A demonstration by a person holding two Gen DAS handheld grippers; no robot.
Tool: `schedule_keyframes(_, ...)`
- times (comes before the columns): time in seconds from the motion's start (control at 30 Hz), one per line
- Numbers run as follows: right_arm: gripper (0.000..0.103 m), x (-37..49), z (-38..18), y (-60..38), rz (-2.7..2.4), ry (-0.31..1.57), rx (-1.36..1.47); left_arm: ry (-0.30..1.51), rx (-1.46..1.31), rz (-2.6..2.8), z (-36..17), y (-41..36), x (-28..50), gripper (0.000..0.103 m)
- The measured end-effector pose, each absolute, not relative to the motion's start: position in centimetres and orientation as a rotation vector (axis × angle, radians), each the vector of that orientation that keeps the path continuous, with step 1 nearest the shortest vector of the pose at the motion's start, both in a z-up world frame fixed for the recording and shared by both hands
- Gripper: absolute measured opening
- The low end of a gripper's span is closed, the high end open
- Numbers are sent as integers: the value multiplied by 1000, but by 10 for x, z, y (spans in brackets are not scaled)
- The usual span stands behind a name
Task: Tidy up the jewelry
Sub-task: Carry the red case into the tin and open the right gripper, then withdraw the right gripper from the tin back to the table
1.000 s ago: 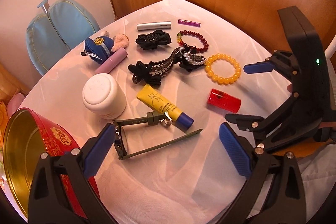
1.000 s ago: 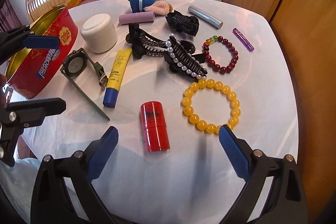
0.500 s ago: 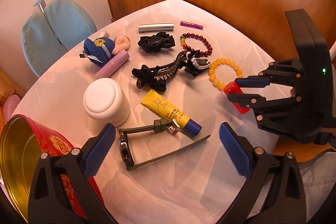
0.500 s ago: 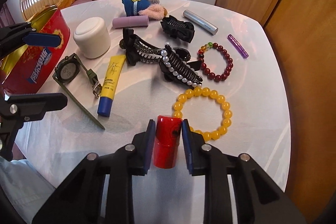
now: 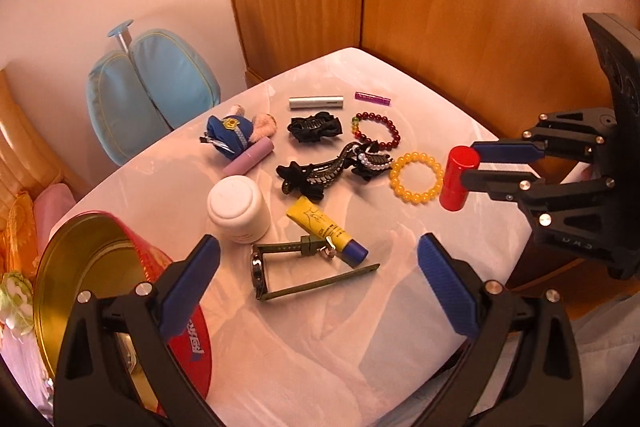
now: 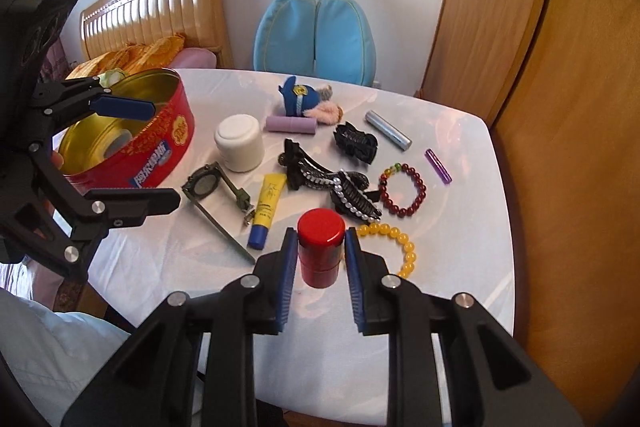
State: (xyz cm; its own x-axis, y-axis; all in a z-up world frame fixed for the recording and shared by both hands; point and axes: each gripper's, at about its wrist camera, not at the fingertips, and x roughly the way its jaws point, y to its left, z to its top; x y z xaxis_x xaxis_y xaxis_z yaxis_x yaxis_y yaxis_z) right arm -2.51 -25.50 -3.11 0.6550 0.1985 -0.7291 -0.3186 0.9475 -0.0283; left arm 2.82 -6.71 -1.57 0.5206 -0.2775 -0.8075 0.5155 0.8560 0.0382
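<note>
Red tin, open, at the table edge; its near side is cut off behind the left gripper, whose jaws are spread wide and empty. Contents hard to make out. Right gripper clamps the red cylinder, upright, long axis vertical, lifted just beside the yellow bead bracelet.
</note>
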Motion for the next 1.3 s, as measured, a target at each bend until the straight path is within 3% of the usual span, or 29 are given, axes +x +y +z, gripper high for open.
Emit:
schedule_keyframes(0.47, 26, -18, 2, -102, 570, 693, -273, 851, 177, -204, 1, 101, -7, 96)
schedule_keyframes(0.77, 26, 56, -16, 40, 566, 806, -267, 867, 194, -232, -15, 228, 38, 96)
schedule_keyframes(1.03, 25, 112, -45, 93, 437, 922, -342, 876, 210, -335, -40, 264, 103, 96)
schedule_keyframes(1.3, 25, 133, -66, 97, 377, 994, -346, 893, 174, -375, -57, 280, 117, 96)
